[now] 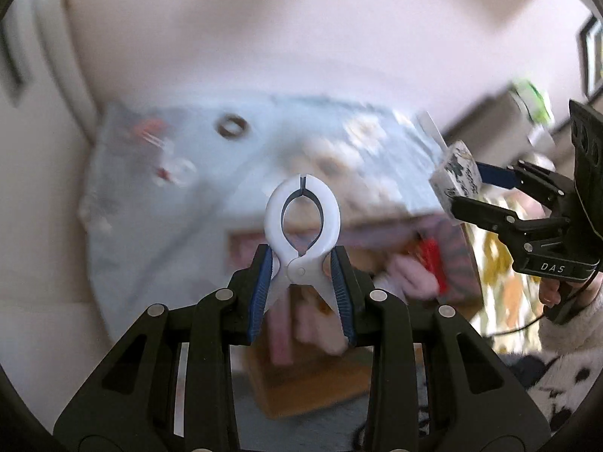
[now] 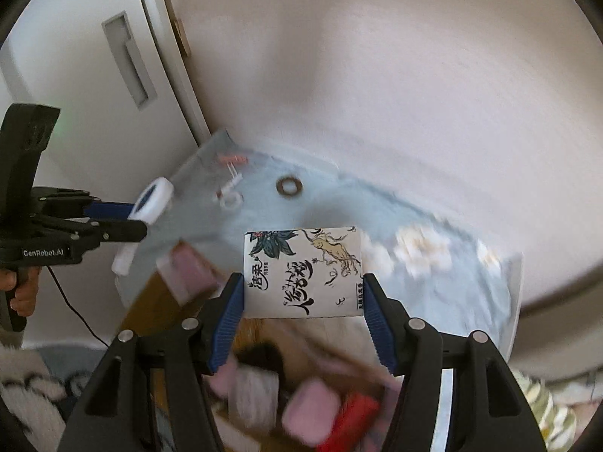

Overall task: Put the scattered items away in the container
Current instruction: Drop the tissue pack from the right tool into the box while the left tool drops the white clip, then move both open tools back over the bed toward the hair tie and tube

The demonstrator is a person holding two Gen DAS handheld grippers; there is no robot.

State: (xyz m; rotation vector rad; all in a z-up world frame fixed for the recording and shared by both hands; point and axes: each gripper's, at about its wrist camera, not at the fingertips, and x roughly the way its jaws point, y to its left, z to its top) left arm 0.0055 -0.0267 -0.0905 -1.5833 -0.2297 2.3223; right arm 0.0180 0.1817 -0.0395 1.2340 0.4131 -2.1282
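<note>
Left wrist view shows your left gripper [image 1: 301, 275] pinching a white clip [image 1: 301, 222] by its handles, above the box [image 1: 312, 388] of pink things. Your right gripper [image 2: 301, 301] clamps a printed tissue pack [image 2: 303, 271] over the same box. You look mid-carry, both loads near the drop. Next, lower each over the opening and release; a ring [image 2: 288, 187] and small bits wait on the blue cloth [image 2: 433, 293].

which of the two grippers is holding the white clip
The left gripper: its blue pads squeeze the handles of the white clip. The right gripper instead holds a printed tissue pack with ink-style artwork.
</note>
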